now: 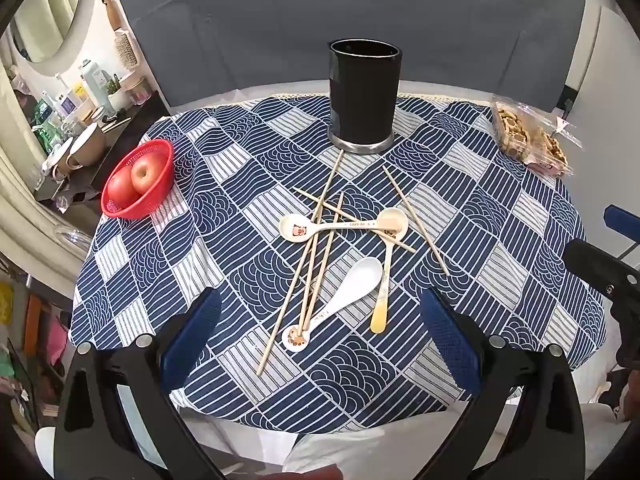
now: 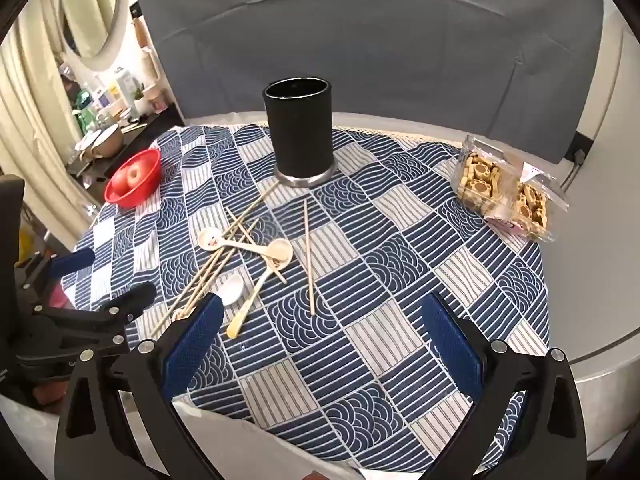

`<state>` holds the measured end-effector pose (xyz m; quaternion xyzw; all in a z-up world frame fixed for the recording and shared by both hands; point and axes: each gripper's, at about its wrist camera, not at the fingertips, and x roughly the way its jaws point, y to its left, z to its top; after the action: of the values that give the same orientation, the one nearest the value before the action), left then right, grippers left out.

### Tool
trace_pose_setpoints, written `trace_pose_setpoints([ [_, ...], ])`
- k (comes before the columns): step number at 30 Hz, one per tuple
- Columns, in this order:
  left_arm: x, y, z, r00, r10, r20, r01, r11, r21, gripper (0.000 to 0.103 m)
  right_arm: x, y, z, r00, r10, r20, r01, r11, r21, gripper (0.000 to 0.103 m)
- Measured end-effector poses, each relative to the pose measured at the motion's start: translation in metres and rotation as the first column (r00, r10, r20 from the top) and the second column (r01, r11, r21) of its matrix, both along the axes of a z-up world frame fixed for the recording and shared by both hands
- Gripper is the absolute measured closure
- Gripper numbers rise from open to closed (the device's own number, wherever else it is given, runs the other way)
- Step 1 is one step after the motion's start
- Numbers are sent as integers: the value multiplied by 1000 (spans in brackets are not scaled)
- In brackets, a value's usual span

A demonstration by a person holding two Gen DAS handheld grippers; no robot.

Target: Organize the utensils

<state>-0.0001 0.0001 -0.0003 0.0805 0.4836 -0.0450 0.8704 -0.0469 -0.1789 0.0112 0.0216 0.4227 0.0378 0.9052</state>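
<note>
A black cylindrical utensil holder [image 1: 364,98] [image 2: 300,130] stands upright at the far middle of the table. In front of it several wooden chopsticks [image 1: 316,240] [image 2: 308,256] lie scattered and crossed. Three spoons lie among them: a white spoon [image 1: 344,292] [image 2: 232,288], a cream spoon with a cartoon bowl [image 1: 312,228] [image 2: 224,242], and a yellow-handled spoon [image 1: 386,264] [image 2: 260,280]. My left gripper [image 1: 320,336] is open and empty, just short of the utensils; it also shows at the left of the right wrist view [image 2: 106,276]. My right gripper [image 2: 320,340] is open and empty, right of the pile.
A blue patterned cloth [image 1: 500,240] [image 2: 400,280] covers the round table. A red basket with apples [image 1: 138,180] [image 2: 134,178] sits far left. A clear pack of biscuits [image 1: 528,138] [image 2: 504,194] sits far right. A grey sofa back [image 2: 360,40] is behind the table.
</note>
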Motion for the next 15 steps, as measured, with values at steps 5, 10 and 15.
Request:
trace_pose_setpoints([
  [5,0,1,0,1000,-5,2,5,1000,11,6,-1,3,1,1000,10,5,-10,1000,-14,8],
  [10,1,-1,-3,1000,-4,-8,4,1000,25,6,-2,5,1,1000,18,7,-18,1000,-23,8],
  [15,5,0,-8,1000,-5,-24,5,1000,12,6,0,6,0,1000,15,3,-15,1000,-26,8],
])
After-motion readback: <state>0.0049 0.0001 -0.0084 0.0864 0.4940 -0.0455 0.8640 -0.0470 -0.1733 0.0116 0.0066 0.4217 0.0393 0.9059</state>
